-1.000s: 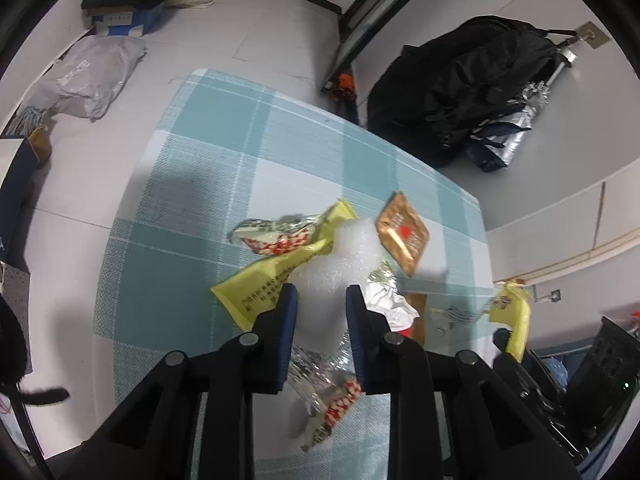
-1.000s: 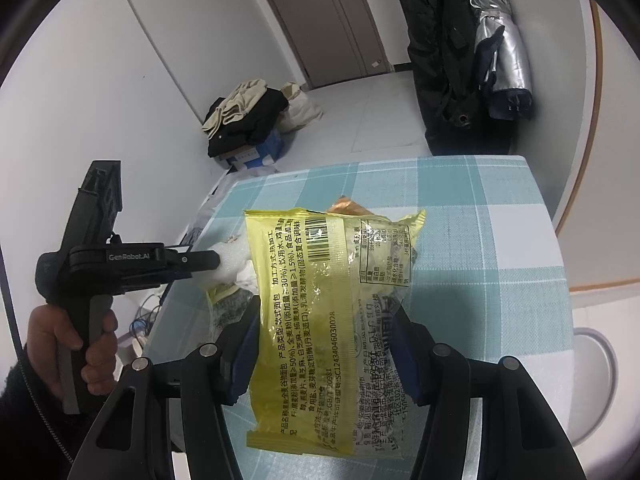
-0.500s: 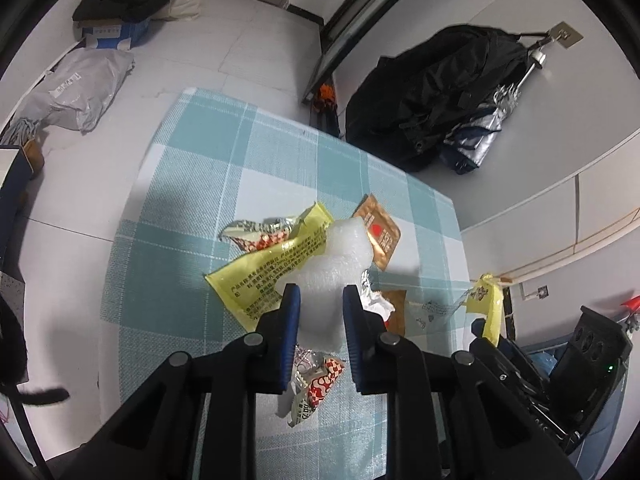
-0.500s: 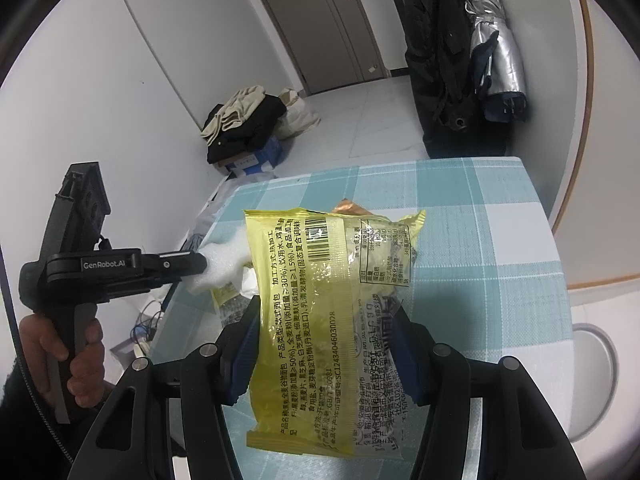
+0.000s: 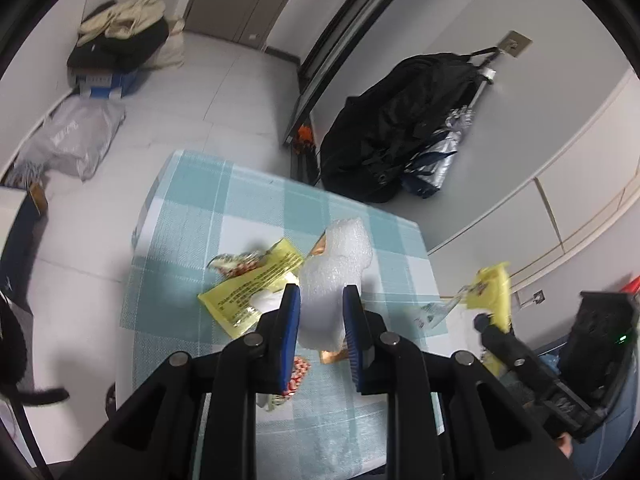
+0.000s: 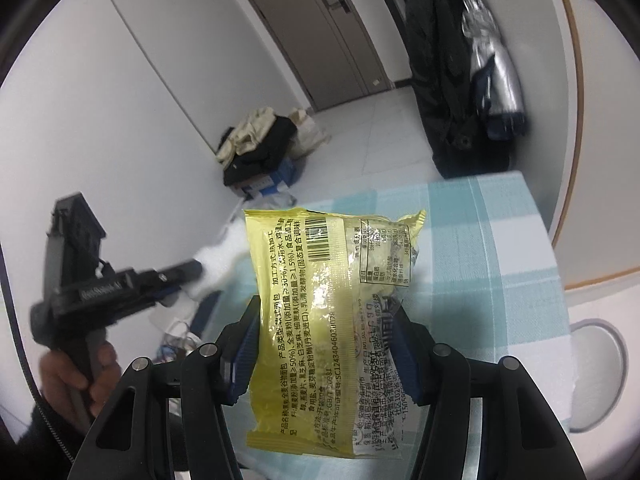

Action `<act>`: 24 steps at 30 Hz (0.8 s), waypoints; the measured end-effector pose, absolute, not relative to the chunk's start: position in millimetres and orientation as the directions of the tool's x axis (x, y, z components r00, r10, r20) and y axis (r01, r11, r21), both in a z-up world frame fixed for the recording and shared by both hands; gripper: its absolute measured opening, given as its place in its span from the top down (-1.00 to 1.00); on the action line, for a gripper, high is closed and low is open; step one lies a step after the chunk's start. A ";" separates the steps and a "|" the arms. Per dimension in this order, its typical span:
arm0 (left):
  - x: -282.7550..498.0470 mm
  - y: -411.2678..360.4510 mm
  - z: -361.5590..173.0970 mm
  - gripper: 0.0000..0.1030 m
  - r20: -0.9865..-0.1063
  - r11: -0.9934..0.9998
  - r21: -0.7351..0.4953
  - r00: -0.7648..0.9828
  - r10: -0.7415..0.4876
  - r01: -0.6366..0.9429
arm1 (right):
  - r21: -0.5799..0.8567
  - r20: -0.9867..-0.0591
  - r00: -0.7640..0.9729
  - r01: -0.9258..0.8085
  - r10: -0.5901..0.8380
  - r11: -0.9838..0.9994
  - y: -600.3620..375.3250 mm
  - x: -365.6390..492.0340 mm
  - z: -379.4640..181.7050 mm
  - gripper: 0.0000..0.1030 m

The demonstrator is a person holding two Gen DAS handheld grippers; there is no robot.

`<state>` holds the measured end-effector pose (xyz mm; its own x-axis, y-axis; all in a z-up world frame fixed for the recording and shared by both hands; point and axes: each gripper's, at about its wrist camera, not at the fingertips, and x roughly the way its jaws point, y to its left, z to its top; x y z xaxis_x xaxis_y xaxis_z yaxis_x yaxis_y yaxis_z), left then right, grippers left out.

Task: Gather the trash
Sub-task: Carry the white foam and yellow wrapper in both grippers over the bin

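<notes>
Left wrist view: the checked tablecloth [image 5: 192, 216] is the biggest thing, with white floor around it. A black bag [image 5: 400, 120] leans on the wall. The right gripper [image 6: 324, 344] is clamped on a yellow snack bag [image 6: 320, 320] (it sticks up between the jaws). The left gripper [image 5: 320, 312] squeezes a white foam lump [image 5: 336, 264] – held up above the wrappers [image 5: 256, 284] on the cloth.

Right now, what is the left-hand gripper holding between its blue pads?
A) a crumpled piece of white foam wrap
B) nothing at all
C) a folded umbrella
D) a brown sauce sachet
A: in the left wrist view the left gripper is shut on a crumpled piece of white foam wrap, held above the checked tablecloth, where other wrappers lie.
</notes>
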<state>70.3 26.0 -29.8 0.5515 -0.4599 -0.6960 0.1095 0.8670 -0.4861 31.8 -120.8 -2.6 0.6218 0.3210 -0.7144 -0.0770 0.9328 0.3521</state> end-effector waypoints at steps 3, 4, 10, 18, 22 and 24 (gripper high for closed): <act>64.0 18.3 -11.5 0.67 -0.666 0.861 -0.493 0.583 -0.466 0.125 | 0.344 -0.679 0.656 -0.115 0.331 0.932 -121.3 22.9 25.4 -0.12; 62.4 14.3 -5.4 0.67 -0.657 0.860 -0.493 0.591 -0.468 0.133 | 0.333 -0.667 0.669 -0.128 0.329 0.934 -122.5 19.0 35.8 -0.12; 47.4 -22.5 35.5 0.67 -0.602 0.862 -0.458 0.639 -0.479 0.215 | 0.310 -0.614 0.722 -0.149 0.317 0.939 -141.7 -0.1 80.3 -0.12; 35.1 -98.7 66.1 0.66 -0.564 0.840 -0.402 0.624 -0.541 0.365 | 0.281 -0.561 0.792 -0.091 0.241 0.955 -197.8 -37.8 126.6 -0.12; 33.2 -137.0 66.1 0.66 -0.569 0.816 -0.397 0.586 -0.578 0.420 | 0.271 -0.551 0.814 -0.034 0.185 0.962 -231.6 -57.0 137.8 -0.13; 34.3 -156.4 64.1 0.66 -0.575 0.801 -0.401 0.558 -0.598 0.445 | 0.266 -0.552 0.819 -0.003 0.155 0.964 -247.9 -65.9 139.8 -0.13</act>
